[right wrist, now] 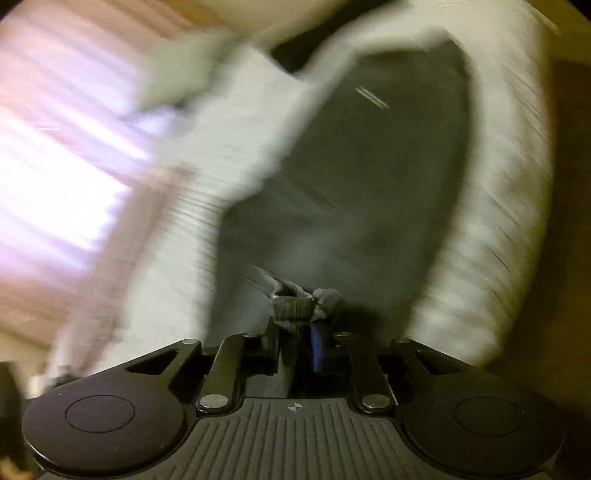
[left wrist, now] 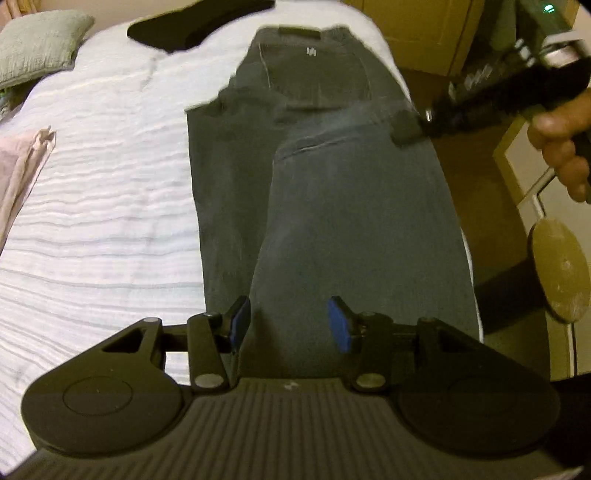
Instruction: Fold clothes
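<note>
Dark grey jeans point(left wrist: 332, 192) lie lengthwise along the right side of a white bed point(left wrist: 103, 206), waistband at the far end, one leg folded over the other. My left gripper point(left wrist: 288, 325) hovers open over the near part of the legs, blue pads apart, nothing between them. The right gripper point(left wrist: 406, 129) comes in from the right, held by a hand point(left wrist: 561, 147), its tip at the jeans' right edge near the thigh. In the blurred right wrist view that gripper point(right wrist: 306, 325) is shut on a bunched fold of the jeans point(right wrist: 369, 177).
A black garment point(left wrist: 199, 22) lies at the bed's far end, a grey-green pillow point(left wrist: 37, 40) at far left, a pink cloth point(left wrist: 22, 162) on the left edge. Beside the bed on the right stand a round stool point(left wrist: 561, 273) and cardboard boxes point(left wrist: 424, 29).
</note>
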A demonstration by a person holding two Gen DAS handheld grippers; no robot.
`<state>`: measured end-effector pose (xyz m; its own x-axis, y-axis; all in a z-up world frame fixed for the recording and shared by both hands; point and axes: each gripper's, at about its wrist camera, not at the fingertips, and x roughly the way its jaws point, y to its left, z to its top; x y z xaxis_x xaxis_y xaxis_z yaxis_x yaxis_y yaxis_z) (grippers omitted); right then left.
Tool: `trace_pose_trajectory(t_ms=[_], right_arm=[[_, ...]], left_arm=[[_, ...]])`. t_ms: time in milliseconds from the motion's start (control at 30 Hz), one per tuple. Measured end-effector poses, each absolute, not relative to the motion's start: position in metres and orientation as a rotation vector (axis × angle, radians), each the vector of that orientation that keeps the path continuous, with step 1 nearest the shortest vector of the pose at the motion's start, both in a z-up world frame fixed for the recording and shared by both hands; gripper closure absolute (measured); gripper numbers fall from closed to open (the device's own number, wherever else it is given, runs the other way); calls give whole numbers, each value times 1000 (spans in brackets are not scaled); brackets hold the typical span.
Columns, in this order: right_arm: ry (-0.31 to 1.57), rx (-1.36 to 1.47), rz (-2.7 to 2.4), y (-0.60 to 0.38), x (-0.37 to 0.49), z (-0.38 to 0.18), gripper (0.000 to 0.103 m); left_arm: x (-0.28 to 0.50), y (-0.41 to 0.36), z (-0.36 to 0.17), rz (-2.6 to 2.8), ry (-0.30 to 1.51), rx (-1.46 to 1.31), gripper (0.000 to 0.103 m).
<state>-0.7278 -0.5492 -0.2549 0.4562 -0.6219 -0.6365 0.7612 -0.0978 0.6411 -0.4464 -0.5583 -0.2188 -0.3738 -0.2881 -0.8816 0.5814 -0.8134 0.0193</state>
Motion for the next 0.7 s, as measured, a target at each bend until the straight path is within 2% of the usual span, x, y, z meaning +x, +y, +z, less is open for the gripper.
trace_pose_trajectory(t_ms=[167, 233, 333, 500, 700], right_arm=[[281, 1256, -1216, -557, -746, -290, 88], [277, 1261, -1208, -556, -750, -292, 88], [139, 1161, -1133, -558, -750, -266, 88], [277, 1260, -1217, -570, -758, -299, 88], [171, 1254, -1216, -566, -765, -286, 88]], left_arm=[[-459, -565, -233, -2215, 428, 1358, 61], [-467, -563, -236, -2230, 397, 1383, 61], [-472, -563, -235, -2257, 390, 1368, 60], [-480, -564, -241, -2236, 402, 1394, 60], [-481, -567, -229, -2273, 385, 1316, 61]])
